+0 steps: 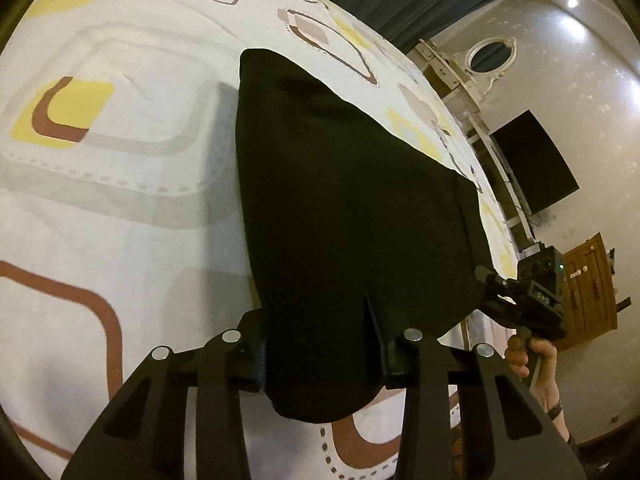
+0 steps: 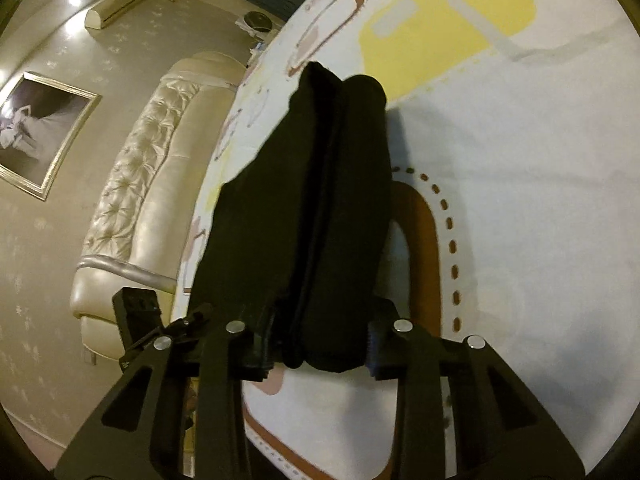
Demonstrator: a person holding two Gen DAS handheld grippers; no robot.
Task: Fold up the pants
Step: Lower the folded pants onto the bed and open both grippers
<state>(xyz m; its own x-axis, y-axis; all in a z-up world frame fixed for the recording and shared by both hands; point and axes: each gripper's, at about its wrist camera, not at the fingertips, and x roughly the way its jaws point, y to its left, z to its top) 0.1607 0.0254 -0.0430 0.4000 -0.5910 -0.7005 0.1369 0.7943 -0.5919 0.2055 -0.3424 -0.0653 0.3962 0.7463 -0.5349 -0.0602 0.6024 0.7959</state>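
Observation:
The black pants [image 1: 340, 200] hang as a folded bundle over a white bed sheet [image 1: 120, 200] printed with yellow and brown shapes. In the left wrist view, my left gripper [image 1: 324, 360] is shut on the near edge of the cloth, which bulges between its fingers. My right gripper [image 1: 486, 284] pinches the pants' right corner, with a person's hand [image 1: 532, 356] on its handle. In the right wrist view, the pants [image 2: 320, 200] run away from my right gripper [image 2: 316, 354], which is shut on their end. My left gripper [image 2: 192, 316] shows at the cloth's left corner.
The sheet [image 2: 520, 200] spreads wide to the right. A padded cream headboard [image 2: 140, 180] and a framed picture [image 2: 40, 132] stand on the left. A dark screen [image 1: 536, 160], a wooden cabinet [image 1: 588, 292] and an oval mirror [image 1: 490, 54] line the wall beyond the bed's edge.

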